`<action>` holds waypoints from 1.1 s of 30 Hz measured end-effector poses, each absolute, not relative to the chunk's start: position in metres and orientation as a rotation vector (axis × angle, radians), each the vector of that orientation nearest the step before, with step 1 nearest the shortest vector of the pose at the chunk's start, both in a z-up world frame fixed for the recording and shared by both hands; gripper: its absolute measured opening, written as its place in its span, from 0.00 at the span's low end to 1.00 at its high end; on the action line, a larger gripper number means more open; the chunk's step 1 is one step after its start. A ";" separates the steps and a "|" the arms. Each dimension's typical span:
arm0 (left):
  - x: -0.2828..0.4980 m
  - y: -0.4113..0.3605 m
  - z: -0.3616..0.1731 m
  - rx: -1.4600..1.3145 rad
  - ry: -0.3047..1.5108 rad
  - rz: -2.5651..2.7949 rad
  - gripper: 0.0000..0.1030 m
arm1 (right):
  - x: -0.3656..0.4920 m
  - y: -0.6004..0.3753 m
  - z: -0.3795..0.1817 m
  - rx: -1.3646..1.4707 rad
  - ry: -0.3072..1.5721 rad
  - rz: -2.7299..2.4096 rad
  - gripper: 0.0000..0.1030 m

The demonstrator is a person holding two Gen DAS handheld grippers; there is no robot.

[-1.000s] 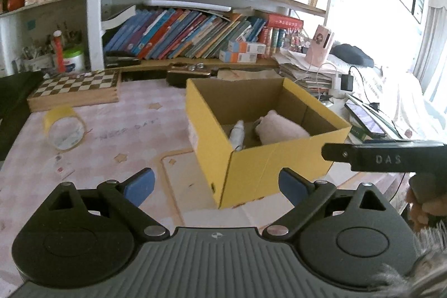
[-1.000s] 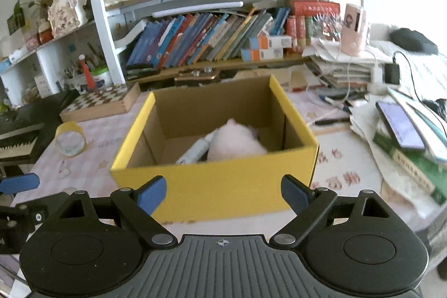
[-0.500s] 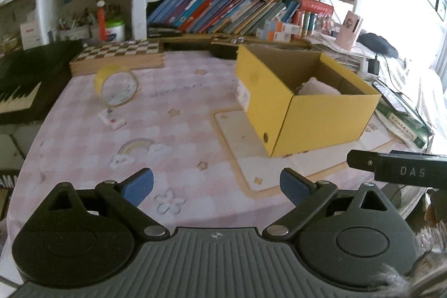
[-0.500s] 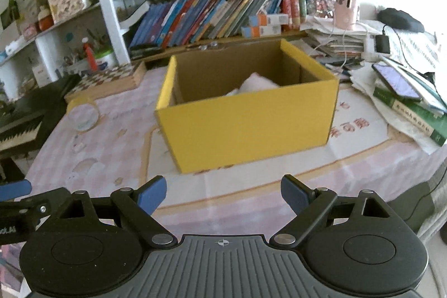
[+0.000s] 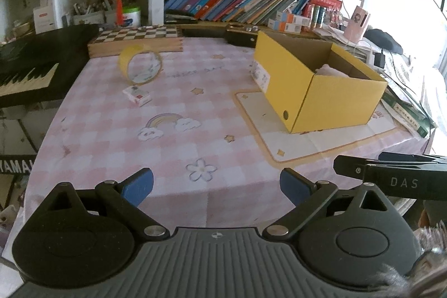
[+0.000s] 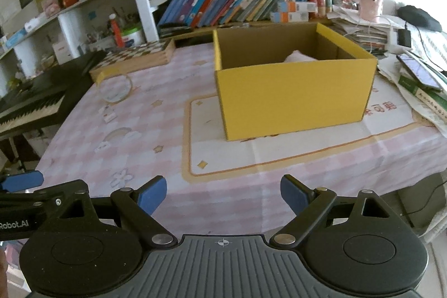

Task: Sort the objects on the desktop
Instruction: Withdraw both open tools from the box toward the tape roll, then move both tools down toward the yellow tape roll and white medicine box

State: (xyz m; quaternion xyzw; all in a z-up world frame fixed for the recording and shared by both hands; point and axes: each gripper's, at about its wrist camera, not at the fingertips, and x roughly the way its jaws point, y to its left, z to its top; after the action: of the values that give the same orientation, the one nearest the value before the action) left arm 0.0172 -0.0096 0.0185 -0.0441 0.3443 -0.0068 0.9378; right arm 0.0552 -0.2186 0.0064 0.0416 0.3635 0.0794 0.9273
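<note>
A yellow cardboard box [image 5: 335, 99] stands on a paper mat on the pink checked table; it also shows in the right wrist view [image 6: 293, 97]. A pale pink soft thing [image 6: 297, 57] lies inside it. A roll of yellow tape [image 5: 141, 66] stands on edge at the table's far left, and shows in the right wrist view [image 6: 116, 88]. A small white eraser-like box [image 5: 137, 96] lies in front of it. My left gripper [image 5: 216, 186] is open and empty, near the table's front edge. My right gripper [image 6: 223, 194] is open and empty, also at the front edge.
A chessboard box [image 5: 137, 39] lies at the back. A black keyboard [image 5: 30, 66] stands left of the table. Bookshelves [image 6: 237, 2] fill the back. Books, a phone [image 6: 419, 70] and papers are piled to the right of the box.
Both grippers have pulled back from the yellow box towards the table's front edge; the box now looks farther and more of the table shows. Both stay open and empty.
</note>
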 end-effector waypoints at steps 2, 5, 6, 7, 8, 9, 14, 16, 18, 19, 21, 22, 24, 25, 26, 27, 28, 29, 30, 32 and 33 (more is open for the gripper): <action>0.013 -0.004 0.018 -0.093 0.706 -0.007 0.95 | 0.053 -0.213 0.005 0.082 0.750 0.172 0.88; 0.008 0.003 0.016 -0.098 0.708 0.003 0.95 | 0.049 -0.203 0.004 0.075 0.754 0.189 0.88; 0.006 0.006 0.016 -0.099 0.708 0.006 0.95 | 0.048 -0.200 0.004 0.072 0.754 0.194 0.88; 0.004 0.008 0.016 -0.101 0.708 0.009 0.95 | 0.047 -0.197 0.004 0.069 0.754 0.201 0.88; 0.002 0.011 0.016 -0.103 0.707 0.013 0.95 | 0.046 -0.193 0.004 0.066 0.754 0.207 0.88; 0.001 0.013 0.016 -0.104 0.706 0.017 0.95 | 0.045 -0.190 0.004 0.062 0.754 0.213 0.88; -0.008 0.028 0.015 -0.117 0.700 0.042 0.95 | 0.044 -0.173 0.005 0.045 0.751 0.245 0.88; -0.011 0.035 0.015 -0.123 0.698 0.055 0.95 | 0.044 -0.166 0.005 0.038 0.749 0.259 0.88; -0.014 0.042 0.015 -0.131 0.694 0.070 0.95 | 0.043 -0.157 0.006 0.028 0.748 0.277 0.88; -0.016 0.046 0.015 -0.135 0.693 0.077 0.95 | 0.044 -0.153 0.006 0.022 0.748 0.289 0.88; -0.018 0.053 0.015 -0.145 0.689 0.093 0.95 | 0.044 -0.145 0.007 0.011 0.746 0.308 0.88; -0.019 0.056 0.016 -0.150 0.686 0.099 0.95 | 0.045 -0.141 0.008 0.007 0.743 0.316 0.88; -0.020 0.060 0.016 -0.157 0.684 0.107 0.95 | 0.046 -0.136 0.010 0.001 0.738 0.327 0.88; -0.020 0.062 0.016 -0.162 0.681 0.112 0.95 | 0.047 -0.133 0.010 -0.003 0.737 0.331 0.88; -0.020 0.064 0.016 -0.165 0.679 0.116 0.95 | 0.048 -0.130 0.011 -0.007 0.736 0.336 0.88; -0.020 0.066 0.016 -0.167 0.677 0.118 0.95 | 0.050 -0.128 0.011 -0.011 0.735 0.341 0.88; -0.019 0.067 0.016 -0.170 0.677 0.120 0.95 | 0.051 -0.126 0.011 -0.015 0.736 0.347 0.88; -0.018 0.068 0.016 -0.171 0.677 0.122 0.95 | 0.053 -0.124 0.011 -0.018 0.736 0.352 0.88; -0.017 0.069 0.016 -0.173 0.677 0.123 0.95 | 0.054 -0.122 0.011 -0.020 0.737 0.355 0.88; -0.014 0.070 0.014 -0.176 0.678 0.126 0.95 | 0.058 -0.119 0.010 -0.024 0.738 0.361 0.88; -0.012 0.071 0.014 -0.177 0.678 0.128 0.95 | 0.061 -0.118 0.009 -0.026 0.738 0.364 0.88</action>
State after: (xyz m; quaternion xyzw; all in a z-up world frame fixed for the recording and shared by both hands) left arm -0.0124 0.0705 0.0138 -0.0866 0.3320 0.0625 0.9372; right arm 0.0607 -0.1182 0.0095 -0.0125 0.3588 0.1769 0.9164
